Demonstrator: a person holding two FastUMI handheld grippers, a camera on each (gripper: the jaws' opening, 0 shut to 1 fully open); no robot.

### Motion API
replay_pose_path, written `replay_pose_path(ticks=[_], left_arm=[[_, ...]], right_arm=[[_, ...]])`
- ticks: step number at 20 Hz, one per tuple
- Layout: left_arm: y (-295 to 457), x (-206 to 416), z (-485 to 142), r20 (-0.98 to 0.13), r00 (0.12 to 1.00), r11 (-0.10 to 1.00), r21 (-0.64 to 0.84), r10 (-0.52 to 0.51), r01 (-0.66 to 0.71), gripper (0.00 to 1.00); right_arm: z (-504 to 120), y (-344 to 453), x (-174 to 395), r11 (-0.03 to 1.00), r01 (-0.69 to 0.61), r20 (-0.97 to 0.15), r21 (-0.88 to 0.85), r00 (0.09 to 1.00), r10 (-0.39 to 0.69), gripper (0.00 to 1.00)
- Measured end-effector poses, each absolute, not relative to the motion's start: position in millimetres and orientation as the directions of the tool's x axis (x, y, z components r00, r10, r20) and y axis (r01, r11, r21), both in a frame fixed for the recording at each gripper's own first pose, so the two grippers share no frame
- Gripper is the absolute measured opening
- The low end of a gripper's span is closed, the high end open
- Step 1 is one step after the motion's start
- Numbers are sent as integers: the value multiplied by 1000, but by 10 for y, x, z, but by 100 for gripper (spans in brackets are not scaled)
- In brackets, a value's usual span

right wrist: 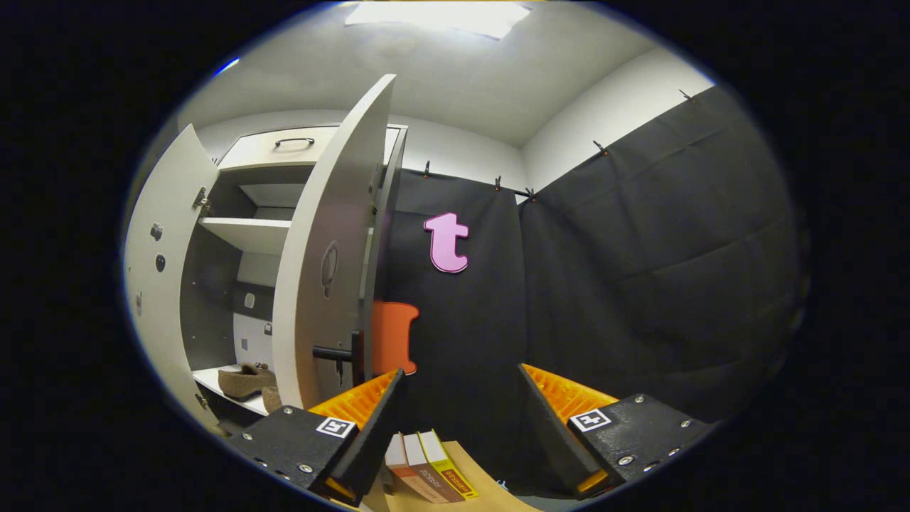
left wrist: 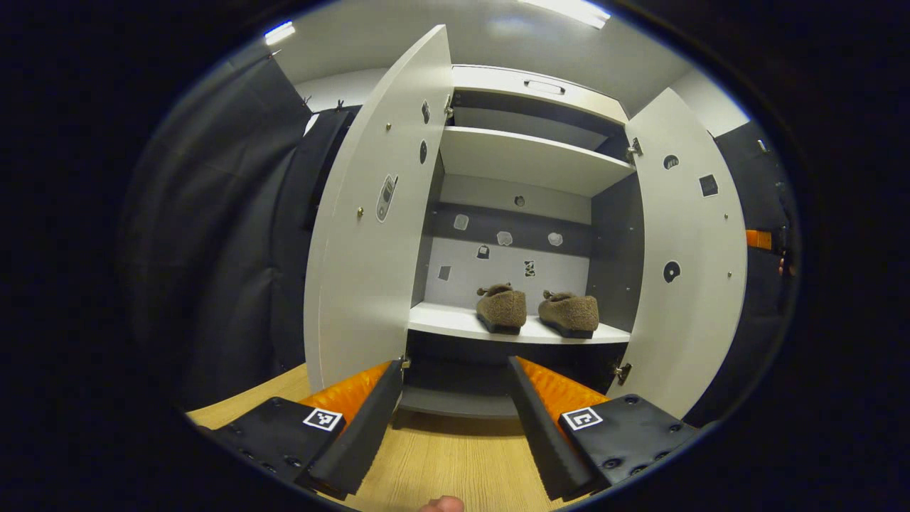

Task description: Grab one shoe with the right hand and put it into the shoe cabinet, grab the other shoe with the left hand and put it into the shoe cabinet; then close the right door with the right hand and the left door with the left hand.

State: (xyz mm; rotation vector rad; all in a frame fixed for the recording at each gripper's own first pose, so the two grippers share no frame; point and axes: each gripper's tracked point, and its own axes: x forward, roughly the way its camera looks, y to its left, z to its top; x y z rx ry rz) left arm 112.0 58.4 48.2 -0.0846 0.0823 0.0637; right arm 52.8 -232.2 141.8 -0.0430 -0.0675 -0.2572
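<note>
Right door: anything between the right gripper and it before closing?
Nothing visible. The right door stands open just left of the open right gripper, its handle near the left finger. Both shoes sit on the shelf.

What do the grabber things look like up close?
Each gripper, left and right, has two long ridged fingers on chunky black blocks held by round screws. Every block carries a small square black-and-white tag. Ribbed panels sit behind the fingers.

Two shoes [left wrist: 537,311] on shelf [left wrist: 455,326], both doors [left wrist: 370,235] open.
</note>
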Motion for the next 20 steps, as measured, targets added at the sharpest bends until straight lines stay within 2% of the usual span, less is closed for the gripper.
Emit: replay_pose_path(ticks=[4, 5, 6, 7, 8, 14, 17, 20], left_arm=[[595, 1110, 460, -84, 995, 995, -84, 55, -62, 96], [596, 1108, 471, -82, 995, 995, -86, 52, -58, 96], [592, 1110, 478, -79, 996, 995, -87, 48, -55, 96], [594, 1121, 474, -77, 996, 995, -85, 46, -53, 99], [610, 1125, 488, -75, 996, 995, -84, 45, -52, 96], [591, 1131, 535, -65, 998, 996, -91, 19, -25, 96], [579, 1113, 572, -59, 998, 996, -90, 6, -11, 99], [591, 1104, 595, -56, 998, 996, -93, 4, -9, 96]], right_arm=[[1460, -2300, 527, 960, 265, 101, -93, 962, -255, 91], [1455, -2287, 523, 959, 264, 99, -99, 962, -255, 99], [1465, -2277, 531, 960, 263, 97, -99, 962, -254, 91], [1462, -2245, 517, 960, 262, 95, -94, 963, -253, 99], [1477, -2204, 516, 962, 259, 93, -90, 964, -251, 89], [1532, -2026, 394, 960, 260, 106, -99, 962, -250, 88], [1526, -1846, 394, 975, 210, 98, -80, 975, -202, 88], [1531, -1567, 425, 990, 133, 91, -48, 988, -128, 88]])
